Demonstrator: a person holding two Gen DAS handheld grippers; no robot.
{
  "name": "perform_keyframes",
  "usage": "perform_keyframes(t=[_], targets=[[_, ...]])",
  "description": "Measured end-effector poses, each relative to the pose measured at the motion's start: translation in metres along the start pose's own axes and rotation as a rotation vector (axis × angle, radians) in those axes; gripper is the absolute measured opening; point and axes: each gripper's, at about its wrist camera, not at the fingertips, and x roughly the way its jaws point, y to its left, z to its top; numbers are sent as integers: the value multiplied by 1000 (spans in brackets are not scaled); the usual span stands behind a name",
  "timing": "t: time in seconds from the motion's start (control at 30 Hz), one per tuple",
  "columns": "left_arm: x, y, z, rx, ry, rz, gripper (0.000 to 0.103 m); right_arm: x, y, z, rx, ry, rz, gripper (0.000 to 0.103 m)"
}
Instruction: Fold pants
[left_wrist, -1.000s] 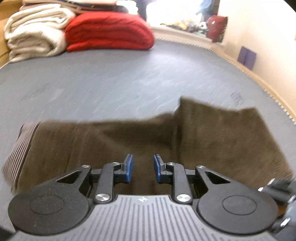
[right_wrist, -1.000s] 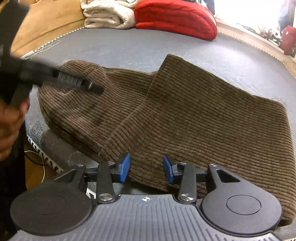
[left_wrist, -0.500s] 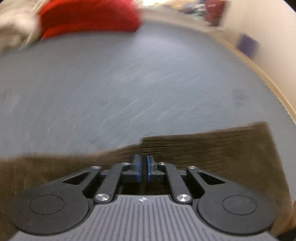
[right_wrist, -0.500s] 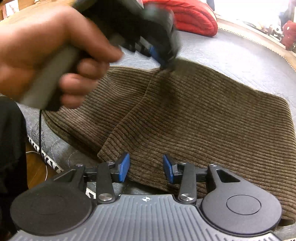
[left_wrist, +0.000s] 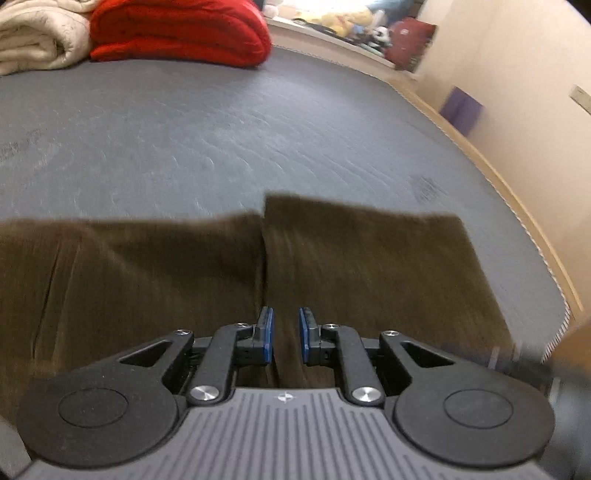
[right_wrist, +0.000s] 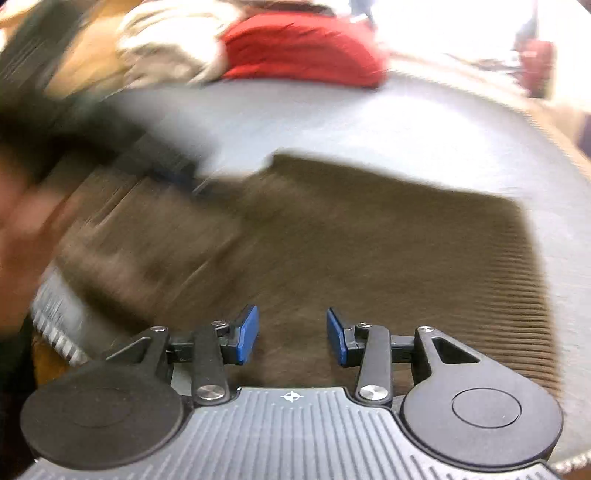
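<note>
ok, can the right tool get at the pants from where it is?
Probably yes: the right tool is open, right over the brown pants, nothing between them. The view is blurred, though.

Both tongs, the left tongs (left_wrist: 284, 334) and right tongs (right_wrist: 291, 334), had matte black linkages with silver screws, blue pads (right_wrist: 246, 334), round black discs, and a ribbed grey housing bearing a small white crosshair mark.

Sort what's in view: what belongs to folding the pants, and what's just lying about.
Belongs to the job: brown corduroy pants, left gripper, right gripper, both open.

Just lying about: red blanket, cream blanket, purple item.
</note>
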Motion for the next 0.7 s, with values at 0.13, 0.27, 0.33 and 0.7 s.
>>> perform_keyframes(t=[0.13, 0.27, 0.33, 0.7], targets=[[-15, -12, -34, 103, -16, -41, 16, -23, -42, 2, 205, -73, -141, 52], [5, -7, -64, 155, 43, -13, 21, -39, -80, -10, 377, -145, -383, 68], [6, 1, -59, 108, 46, -27, 27, -41, -98, -17, 448, -147, -450, 69], [5, 18, -52, 37, 51, -63, 41, -32, -158, -82, 905, -71, -391, 76]])
